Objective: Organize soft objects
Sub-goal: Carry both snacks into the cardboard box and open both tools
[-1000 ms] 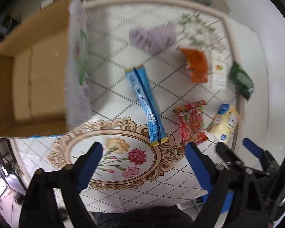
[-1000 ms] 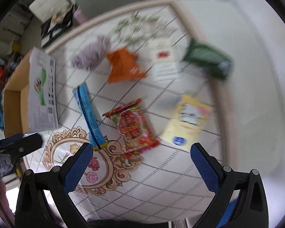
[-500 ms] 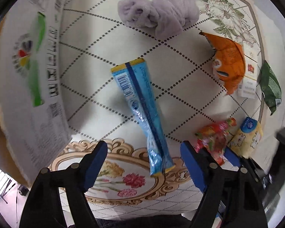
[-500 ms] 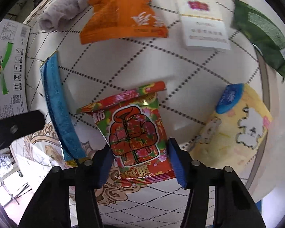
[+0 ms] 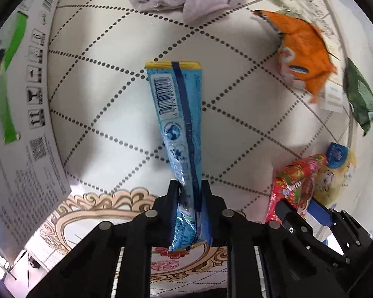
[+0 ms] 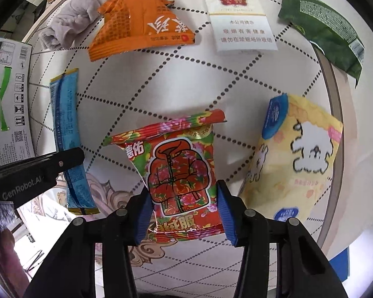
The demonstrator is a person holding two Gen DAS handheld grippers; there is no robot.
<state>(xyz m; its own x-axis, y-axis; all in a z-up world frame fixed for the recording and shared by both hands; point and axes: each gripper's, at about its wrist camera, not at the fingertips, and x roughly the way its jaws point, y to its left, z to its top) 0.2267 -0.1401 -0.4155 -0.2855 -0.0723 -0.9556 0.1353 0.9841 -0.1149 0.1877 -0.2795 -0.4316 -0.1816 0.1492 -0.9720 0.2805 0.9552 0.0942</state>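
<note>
My left gripper [image 5: 189,193] is shut on the near end of a long blue packet [image 5: 179,121] that lies on the patterned table; the packet also shows in the right wrist view [image 6: 67,134]. My right gripper [image 6: 182,203] is shut on a red floral packet [image 6: 179,166], its blue pads pressing both sides; the red packet also shows in the left wrist view [image 5: 293,181]. An orange packet [image 6: 136,22], a lilac cloth [image 6: 72,27], a yellow pouch [image 6: 298,161] and a green packet [image 6: 323,32] lie around them.
A white box flap [image 5: 20,114] with printed symbols stands at the left. A white cigarette carton [image 6: 238,17] lies at the back. The table edge [image 6: 335,94] runs along the right. The left gripper's body [image 6: 34,171] is close at the left of the right wrist view.
Both grippers have come down to the table and closed: the left on the blue packet's end, the right on the red floral packet.
</note>
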